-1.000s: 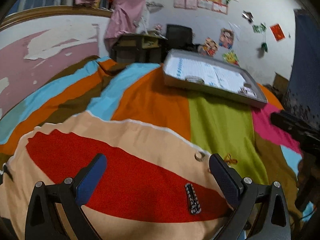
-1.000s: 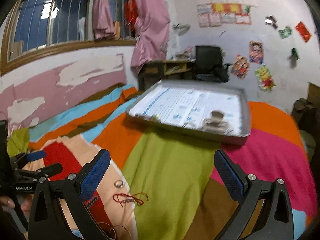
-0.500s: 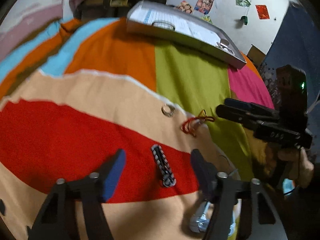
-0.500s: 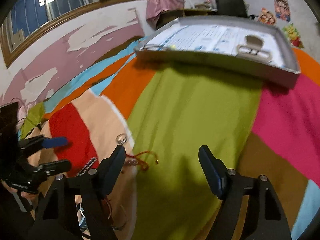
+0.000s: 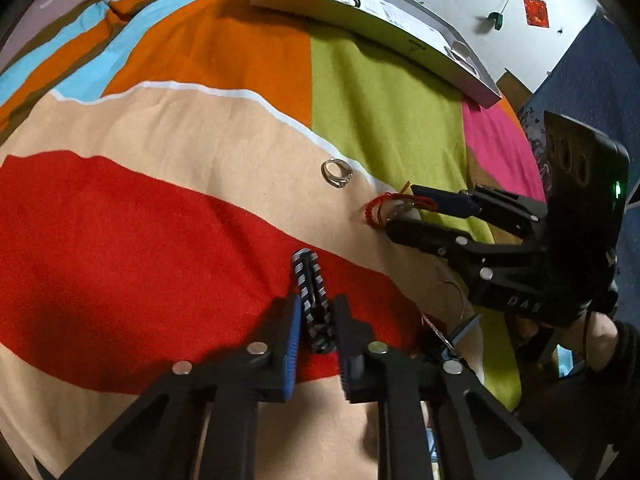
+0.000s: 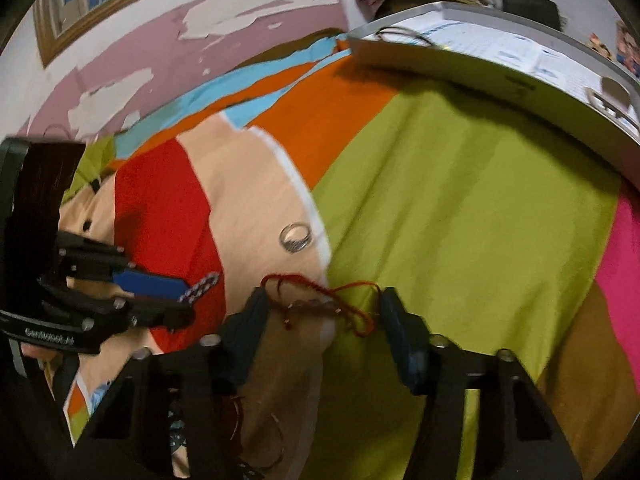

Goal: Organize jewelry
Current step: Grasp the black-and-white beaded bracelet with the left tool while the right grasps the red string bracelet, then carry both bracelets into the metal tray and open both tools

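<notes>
From my left tongs I look down at the bed with its bright striped blanket. These tongs have just been closing. They are nearly pressed together now, one pad on each side of the black and white beaded bracelet, which lies folded on the red patch. The pads look as if they are touching it, but I cannot tell if they really pinch it. The far end of the bracelet sticks out past the tips. A small silver ring lies further off on the tan patch, apart from everything. To the right I see my right tongs low over the red string bracelet. The flat grey tray sits at the far end of the bed. The red and tan patches to the left are bare.

From my right tongs the red string bracelet lies between the two pads, at the edge where tan meets green. These tongs have just been closing too, but they are about half spread and the right pad has a gap beside the string. The silver ring lies just beyond. My left tongs are at the left, at the beaded bracelet. The green patch on the right is wide and bare, up to the tray.
</notes>
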